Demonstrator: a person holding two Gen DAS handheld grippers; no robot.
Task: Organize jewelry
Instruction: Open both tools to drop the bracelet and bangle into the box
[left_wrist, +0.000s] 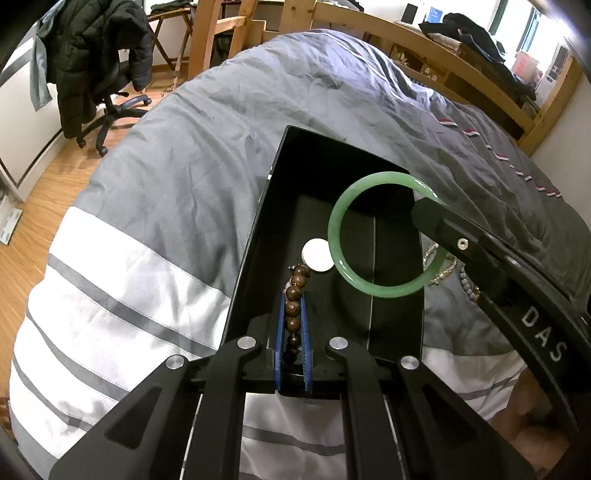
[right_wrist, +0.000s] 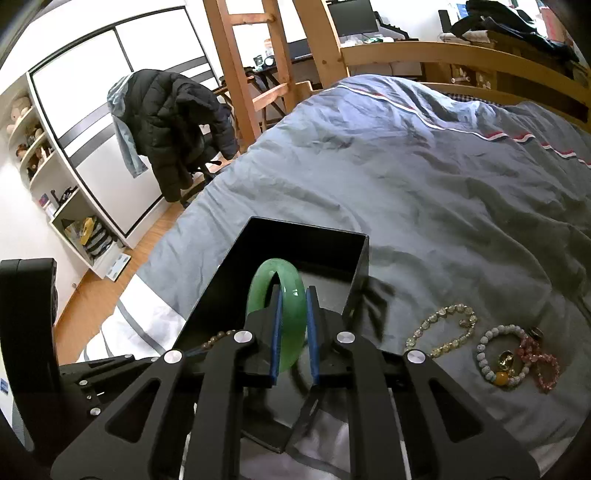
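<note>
- Left tongs (left_wrist: 293, 332): reach forward and downward into the near end of the black box (left_wrist: 258, 236), their blue pads narrowed on a strand of brown wooden beads (left_wrist: 293, 295); the strand runs from between the pads toward the far side, ending beside a white disc (left_wrist: 317, 255) on the box floor.
- Right tongs (right_wrist: 293, 332): enter from the right in the left wrist view, angled over the box's right wall, and clamp the rim of a green jade bangle (right_wrist: 286, 310). The bangle (left_wrist: 380, 236) stands nearly upright above the box interior; whether its lower edge touches the floor cannot be told.
- Black box: open-topped, resting on a grey duvet (right_wrist: 443, 184) with white stripes, on a wooden-framed bed.
- Loose bracelets on the duvet, right of the box: a pale yellow beaded bracelet (right_wrist: 441, 332), and just beyond it a white beaded bracelet (right_wrist: 484, 354) overlapping a pink beaded bracelet (right_wrist: 543, 365).
- Far left: a dark coat (right_wrist: 173, 122) draped over an office chair.
</note>
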